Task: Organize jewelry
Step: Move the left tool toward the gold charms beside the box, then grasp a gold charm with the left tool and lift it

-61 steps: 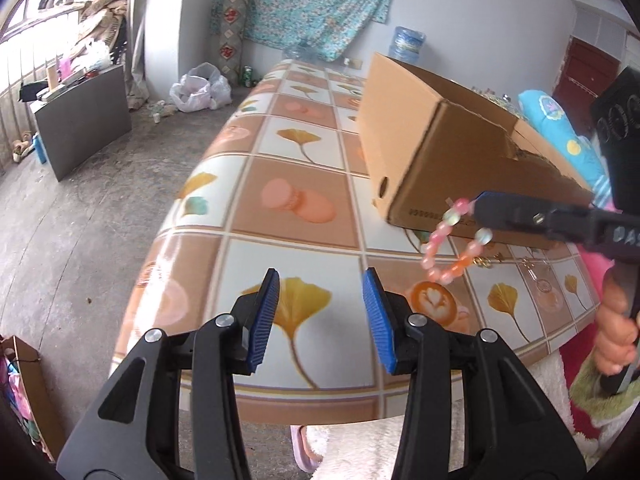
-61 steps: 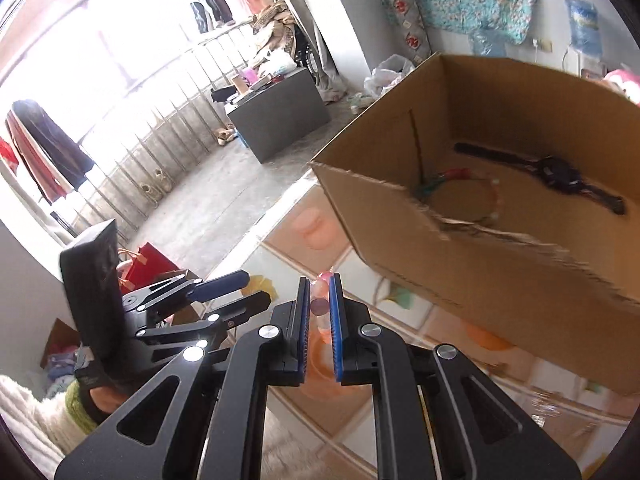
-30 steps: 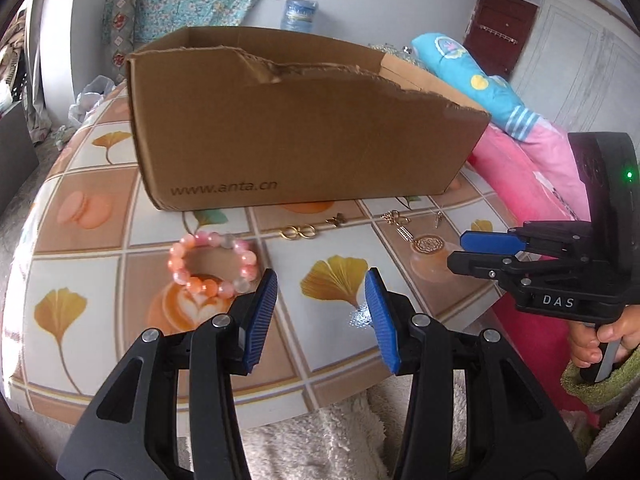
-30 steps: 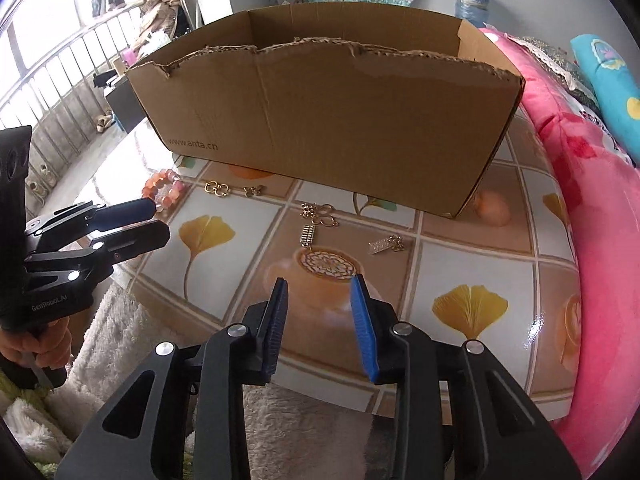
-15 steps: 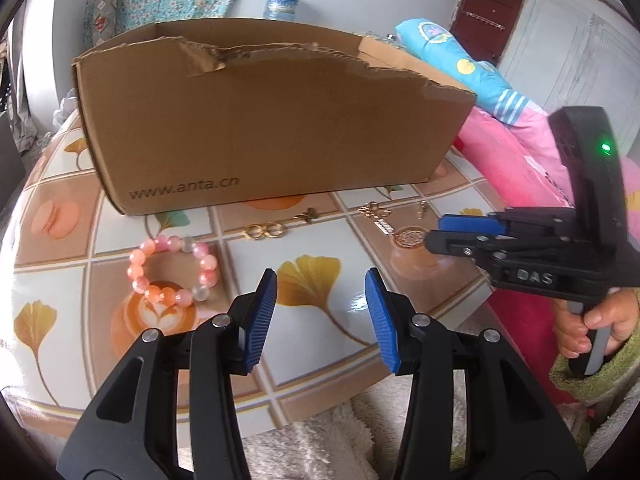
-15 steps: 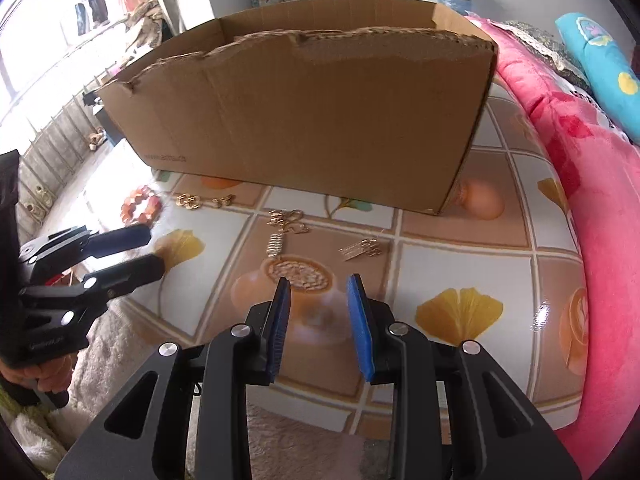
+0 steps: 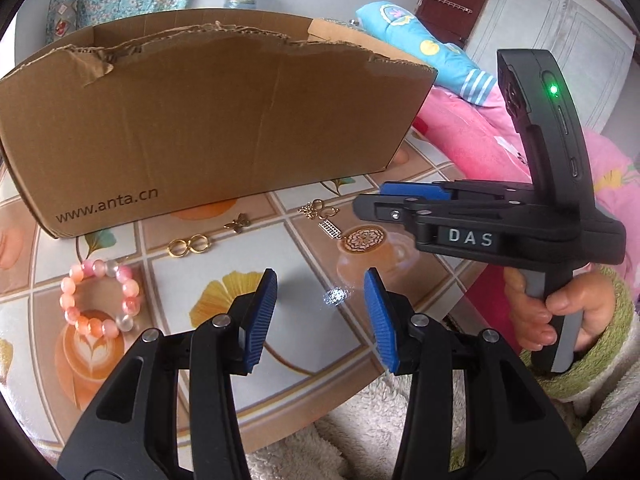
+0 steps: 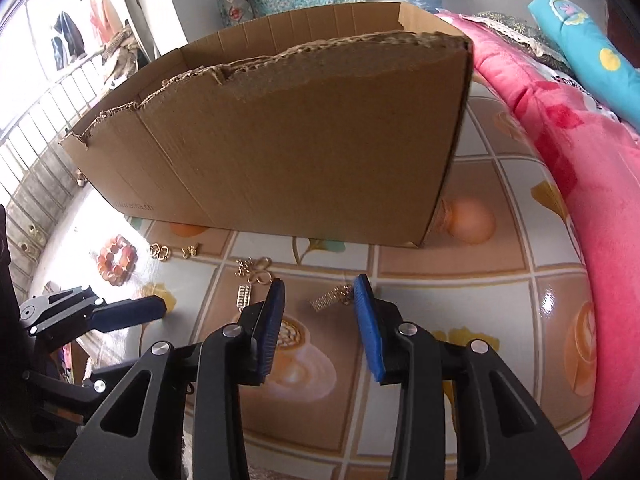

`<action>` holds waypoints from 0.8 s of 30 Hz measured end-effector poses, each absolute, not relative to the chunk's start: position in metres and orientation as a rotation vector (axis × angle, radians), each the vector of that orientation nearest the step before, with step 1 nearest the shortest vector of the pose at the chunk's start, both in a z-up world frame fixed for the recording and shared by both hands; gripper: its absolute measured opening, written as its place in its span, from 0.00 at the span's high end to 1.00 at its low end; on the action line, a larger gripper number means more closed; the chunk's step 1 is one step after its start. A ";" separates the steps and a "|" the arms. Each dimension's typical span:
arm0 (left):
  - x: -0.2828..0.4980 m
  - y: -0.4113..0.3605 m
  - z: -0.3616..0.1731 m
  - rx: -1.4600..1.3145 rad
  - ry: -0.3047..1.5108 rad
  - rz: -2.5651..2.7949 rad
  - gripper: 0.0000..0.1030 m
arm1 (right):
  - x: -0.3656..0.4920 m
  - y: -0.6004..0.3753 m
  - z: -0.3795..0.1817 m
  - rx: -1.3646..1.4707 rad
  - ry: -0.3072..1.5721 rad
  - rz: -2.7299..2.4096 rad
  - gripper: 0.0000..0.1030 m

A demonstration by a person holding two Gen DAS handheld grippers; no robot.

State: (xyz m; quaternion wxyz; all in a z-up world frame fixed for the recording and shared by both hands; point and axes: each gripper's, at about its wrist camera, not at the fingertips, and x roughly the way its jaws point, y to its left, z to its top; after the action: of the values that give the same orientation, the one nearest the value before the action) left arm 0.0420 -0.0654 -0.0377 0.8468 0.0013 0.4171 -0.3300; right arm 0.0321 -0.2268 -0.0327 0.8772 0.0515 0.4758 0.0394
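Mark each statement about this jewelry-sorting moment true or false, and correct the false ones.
1. The pink bead bracelet lies on the table in front of the cardboard box. True.
2. The left gripper is clamped on the bracelet. False: nothing is between its open pads, and the bracelet lies apart to its left.
3. The right gripper holds a gold piece. False: its jaws are opening with nothing pressed between them; a small silver chain piece lies on the table beyond them.
4. Gold double rings lie between the bracelet and the box. True.
5. The box lies tipped on its side. False: it stands upright, open at the top.
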 end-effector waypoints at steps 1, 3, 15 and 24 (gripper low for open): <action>0.042 -0.066 -0.038 0.004 0.879 -0.697 0.59 | 0.033 -0.224 -0.033 0.091 0.987 0.073 0.65; 0.042 -0.067 -0.038 0.011 0.877 -0.697 0.59 | 0.032 -0.220 -0.033 0.058 0.980 0.052 0.69; 0.052 -0.086 -0.033 0.010 0.878 -0.725 0.65 | 0.028 -0.246 -0.034 0.131 0.972 0.034 0.96; 0.064 -0.107 -0.033 0.069 0.904 -0.706 0.69 | 0.021 -0.266 -0.039 0.221 0.941 0.067 0.96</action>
State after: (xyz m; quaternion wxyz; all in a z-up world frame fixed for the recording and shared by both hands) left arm 0.0640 -0.1071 -0.0326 0.8395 0.0328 0.4276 -0.3337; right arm 0.0209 -0.2658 -0.0394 0.8849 0.1060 0.4524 0.0323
